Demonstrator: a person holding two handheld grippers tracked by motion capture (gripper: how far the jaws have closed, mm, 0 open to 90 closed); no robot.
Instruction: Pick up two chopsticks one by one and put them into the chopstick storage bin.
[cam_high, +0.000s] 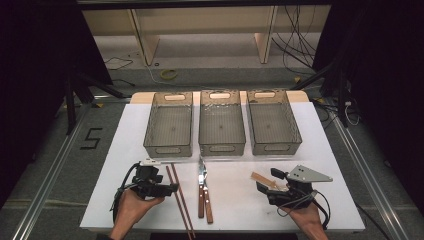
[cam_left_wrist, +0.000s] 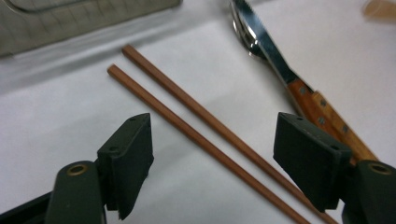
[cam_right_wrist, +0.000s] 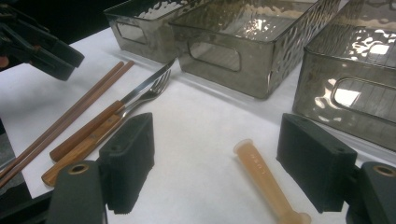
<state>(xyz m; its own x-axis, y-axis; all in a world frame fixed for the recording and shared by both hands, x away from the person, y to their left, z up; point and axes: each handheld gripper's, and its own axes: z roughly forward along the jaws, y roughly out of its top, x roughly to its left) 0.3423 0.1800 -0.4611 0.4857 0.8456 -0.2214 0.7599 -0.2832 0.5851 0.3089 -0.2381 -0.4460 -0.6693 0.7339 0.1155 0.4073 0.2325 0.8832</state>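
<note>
Both handheld grippers, left (cam_high: 167, 189) and right (cam_high: 265, 190), rest low on the white table (cam_high: 310, 150) before three smoky clear plastic bins (cam_high: 221, 122). Left gripper view: jaws wide apart, empty, straddling two brown wooden chopsticks (cam_left_wrist: 196, 119). Right gripper view: jaws wide apart, empty, a tan plastic stick (cam_right_wrist: 266, 179) between them; wooden-handled knife (cam_right_wrist: 100, 123) and fork (cam_right_wrist: 112, 123) alongside.
</note>
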